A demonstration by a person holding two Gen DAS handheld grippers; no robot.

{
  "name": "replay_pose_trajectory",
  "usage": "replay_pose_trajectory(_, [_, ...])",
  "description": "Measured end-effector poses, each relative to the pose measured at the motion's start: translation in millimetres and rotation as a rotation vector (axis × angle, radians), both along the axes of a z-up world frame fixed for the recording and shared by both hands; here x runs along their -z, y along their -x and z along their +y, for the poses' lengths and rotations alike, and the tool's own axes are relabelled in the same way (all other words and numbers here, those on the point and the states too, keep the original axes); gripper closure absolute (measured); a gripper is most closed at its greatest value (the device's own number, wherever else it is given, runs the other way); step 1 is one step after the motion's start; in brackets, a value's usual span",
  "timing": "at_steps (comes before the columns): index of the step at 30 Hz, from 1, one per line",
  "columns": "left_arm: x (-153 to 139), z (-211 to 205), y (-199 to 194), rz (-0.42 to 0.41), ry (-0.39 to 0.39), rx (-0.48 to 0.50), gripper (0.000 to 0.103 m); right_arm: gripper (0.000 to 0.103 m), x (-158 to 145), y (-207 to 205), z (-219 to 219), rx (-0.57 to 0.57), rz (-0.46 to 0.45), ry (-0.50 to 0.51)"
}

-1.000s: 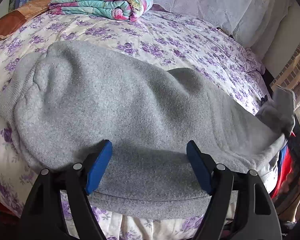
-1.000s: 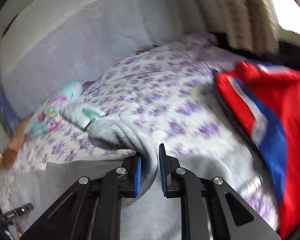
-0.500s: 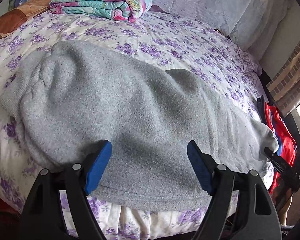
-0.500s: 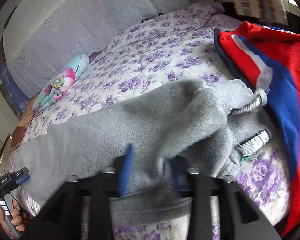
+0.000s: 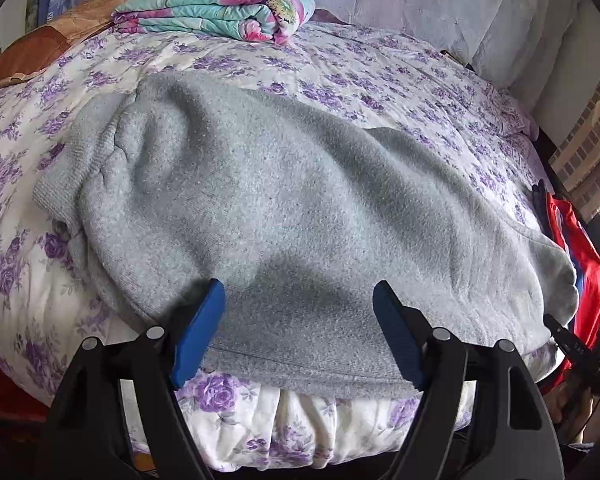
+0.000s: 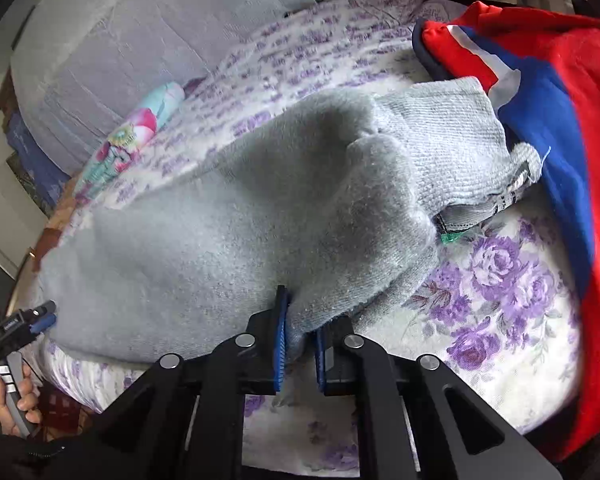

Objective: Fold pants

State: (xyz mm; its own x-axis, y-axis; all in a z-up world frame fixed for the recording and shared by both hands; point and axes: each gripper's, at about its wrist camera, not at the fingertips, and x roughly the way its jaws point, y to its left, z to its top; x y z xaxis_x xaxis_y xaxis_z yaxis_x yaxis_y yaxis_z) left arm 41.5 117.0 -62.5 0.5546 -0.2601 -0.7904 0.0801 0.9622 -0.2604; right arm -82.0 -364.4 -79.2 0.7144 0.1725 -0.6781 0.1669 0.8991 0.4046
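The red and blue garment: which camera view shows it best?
The right wrist view: the red and blue garment fills its right side, beside the grey pants and partly over their ribbed end. The left wrist view shows only a thin strip at the bed's right edge.

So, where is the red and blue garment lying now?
In the right wrist view the red and blue garment lies on the bedspread at the right side, touching the grey pants pinched in the right gripper.
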Motion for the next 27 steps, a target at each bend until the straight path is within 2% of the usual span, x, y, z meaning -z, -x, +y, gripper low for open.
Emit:
replay_pose_trajectory(1, [0.4,-0.1,2.2,0.001,-0.004,-0.002,0.029,0.082,-6.2,3.1,2.8,-0.016,0.008,0.029])
replay_pose_trajectory(2, [0.2,0.0,4.3,0.003,-0.008,-0.003,0.029,0.071,-15.2,9.3,6.3,-0.039,0.004,0.068])
replay_pose_trajectory(4, [-2.6,-0.8,8.7,0.006,-0.023,-0.006,0.029,0.054,-35.7,26.0,14.3,-0.099,-0.027,0.124])
replay_pose_trajectory(7, [-17.9,-13.8,17.6,-0.022,-0.082,0.015,0.029,0.051,-72.4,39.7,31.4,-0.259,-0.092,0.134])
replay_pose_trajectory(8, [-26.7,-22.2,19.4,-0.045,-0.088,0.044,0.028,0.041,-84.9,36.5,36.6,-0.295,-0.115,0.131])
replay_pose_trajectory(10, [-44.3,-43.9,18.3,-0.102,-0.102,0.101,0.026,0.023,-109.4,12.9,49.5,-0.355,-0.152,0.112])
replay_pose_trajectory(12, [-52.8,-66.1,10.8,-0.156,-0.141,0.114,0.012,0.019,-127.6,-28.2,64.2,-0.408,-0.18,0.069])
replay_pose_trajectory(13, [-49.8,-76.5,3.4,-0.168,-0.167,0.122,0.011,0.016,-131.7,-53.4,75.5,-0.451,-0.167,0.055])
replay_pose_trajectory(14, [-40.7,-85.2,-6.2,-0.154,-0.214,0.121,0.01,0.015,-132.1,-83.2,89.2,-0.5,-0.134,0.04])
replay_pose_trajectory(15, [-25.3,-88.1,-16.2,-0.105,-0.258,0.105,0.011,0.015,-130.4,-110.8,102.6,-0.535,-0.096,0.019])
replay_pose_trajectory(17, [13.7,-80.1,-27.1,0.04,-0.277,0.093,0.014,0.015,-119.5,-163.6,129.3,-0.616,0.009,-0.071])
replay_pose_trajectory(20, [22.5,-68.1,2.5,-0.004,-0.306,0.109,0.015,0.015,-95.2,-227.0,167.1,-0.718,0.146,-0.183])
replay_pose_trajectory(22, [24.1,-57.9,14.3,0.01,-0.264,0.098,0.015,0.015,-78.3,-257.9,190.9,-0.76,0.226,-0.227])
replay_pose_trajectory(25, [22.8,-54.0,19.0,0.011,-0.247,0.089,0.015,0.015,-53.3,-290.2,215.0,-0.778,0.317,-0.198])
replay_pose_trajectory(27, [22.2,-55.1,16.9,0.02,-0.248,0.081,0.015,0.015,-38.0,-302.3,223.3,-0.829,0.386,-0.267])
